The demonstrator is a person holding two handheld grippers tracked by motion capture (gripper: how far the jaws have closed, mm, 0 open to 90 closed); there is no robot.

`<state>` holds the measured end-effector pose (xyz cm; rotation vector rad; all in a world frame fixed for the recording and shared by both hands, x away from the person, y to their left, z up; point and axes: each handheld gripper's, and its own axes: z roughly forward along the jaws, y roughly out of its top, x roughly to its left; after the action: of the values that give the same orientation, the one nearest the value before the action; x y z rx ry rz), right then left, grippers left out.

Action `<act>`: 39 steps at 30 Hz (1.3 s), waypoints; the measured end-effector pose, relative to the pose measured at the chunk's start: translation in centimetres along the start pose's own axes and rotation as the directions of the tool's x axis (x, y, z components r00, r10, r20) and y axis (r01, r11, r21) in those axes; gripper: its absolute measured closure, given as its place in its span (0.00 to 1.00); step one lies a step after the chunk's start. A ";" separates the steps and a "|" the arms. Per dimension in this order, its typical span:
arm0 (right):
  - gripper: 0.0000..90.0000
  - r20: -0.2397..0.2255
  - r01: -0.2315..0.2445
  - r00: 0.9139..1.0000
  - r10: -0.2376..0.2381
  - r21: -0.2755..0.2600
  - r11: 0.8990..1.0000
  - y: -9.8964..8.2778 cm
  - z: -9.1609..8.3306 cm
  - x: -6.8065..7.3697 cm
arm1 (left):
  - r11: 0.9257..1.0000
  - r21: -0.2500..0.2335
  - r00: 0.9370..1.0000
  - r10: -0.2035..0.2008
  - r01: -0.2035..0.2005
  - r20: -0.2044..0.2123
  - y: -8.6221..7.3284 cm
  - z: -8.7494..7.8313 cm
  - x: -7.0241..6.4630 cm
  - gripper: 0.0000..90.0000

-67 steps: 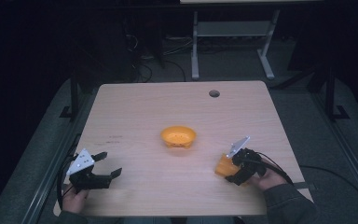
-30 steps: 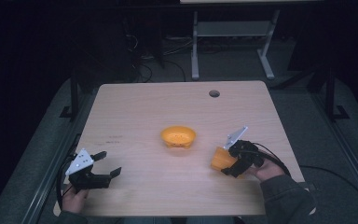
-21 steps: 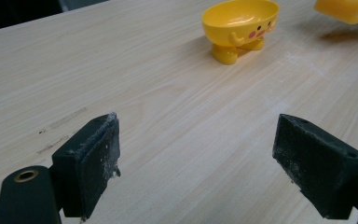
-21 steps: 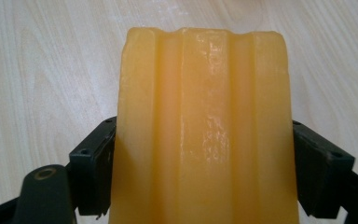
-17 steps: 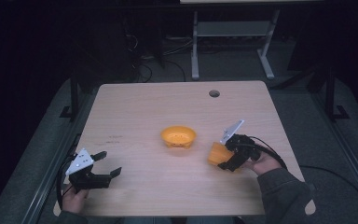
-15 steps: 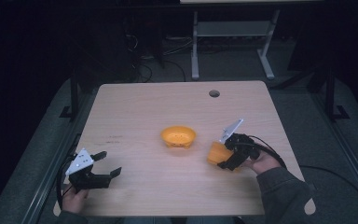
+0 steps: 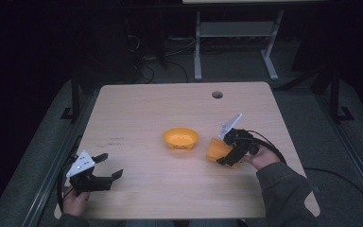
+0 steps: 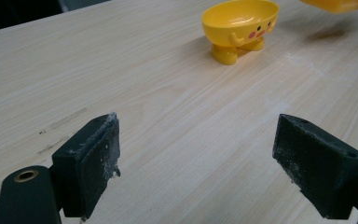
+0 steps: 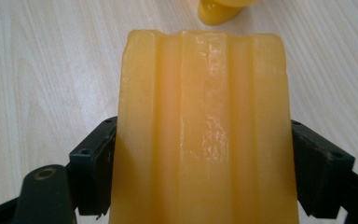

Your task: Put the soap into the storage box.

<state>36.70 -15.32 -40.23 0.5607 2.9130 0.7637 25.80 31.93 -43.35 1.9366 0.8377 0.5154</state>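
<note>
Dark surroundings hide everything beyond the counter (image 7: pixel 137 113). Right tool (image 7: pixel 228 153) pinches an orange cup (image 7: pixel 216 150), its base cut off; left tool (image 7: pixel 105 166) rests spread.

Dim room, grey floor (image 7: pixel 312 118), white metal stand (image 7: pixel 234 33) behind wooden table (image 7: pixel 137 113).

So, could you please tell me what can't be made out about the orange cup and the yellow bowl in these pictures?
- Orange cup, right gripper view: its lower part is cut off by the bottom edge, and its sides are covered by the right gripper's fingers.
- Cup's inside: faces away in the high view, so any contents are hidden.
- Yellow bowl, right gripper view: cut off by the top edge.
- Bowl's face markings: too small in the high view.
</note>
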 end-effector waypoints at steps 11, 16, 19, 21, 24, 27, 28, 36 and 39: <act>0.23 -0.006 0.023 1.000 -0.023 0.001 1.000 1.9 0.1 -0.7 | 1.000 0.000 1.000 -0.001 0.001 0.001 0.0 0.0 0.0 0.16; 0.23 -0.003 0.033 0.999 -0.033 -0.001 0.999 2.5 -0.1 -1.1 | 1.000 -0.001 1.000 0.001 -0.001 0.000 0.0 0.0 0.0 0.16; 0.23 -0.002 0.036 0.999 -0.036 0.005 0.999 3.0 0.0 -1.1 | 1.000 -0.001 1.000 0.000 0.000 0.000 0.0 0.0 0.0 0.16; 0.23 -0.005 0.040 0.999 -0.040 -0.005 0.999 3.2 -0.1 -1.3 | 1.000 0.000 1.000 -0.001 0.001 -0.001 0.0 0.0 0.0 0.16; 0.23 -0.006 0.043 0.999 -0.043 -0.003 0.999 3.6 -0.1 -1.4 | 1.000 -0.002 1.000 0.002 -0.002 -0.002 0.0 0.0 0.0 0.16; 0.23 -0.006 0.056 0.998 -0.056 -0.001 0.998 4.2 -0.1 -1.5 | 1.000 -0.003 1.000 0.000 0.000 -0.002 0.0 0.0 0.1 0.16; 0.23 -0.006 0.057 0.998 -0.057 0.000 0.998 4.4 -0.1 -1.5 | 1.000 -0.004 1.000 0.000 0.000 -0.002 0.0 0.0 0.1 0.16; 0.23 -0.013 0.085 0.996 -0.085 -0.005 0.996 6.0 0.1 -1.8 | 1.000 -0.005 1.000 0.001 -0.001 -0.001 0.0 0.0 0.1 0.16; 0.23 -0.024 0.084 0.996 -0.084 -0.015 0.996 6.4 0.3 -2.0 | 1.000 -0.005 1.000 0.001 -0.001 0.000 0.0 0.0 0.1 0.16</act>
<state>40.68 -10.71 -37.36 0.4277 2.9295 0.7850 25.87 31.99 -43.33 1.9322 0.8349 0.5176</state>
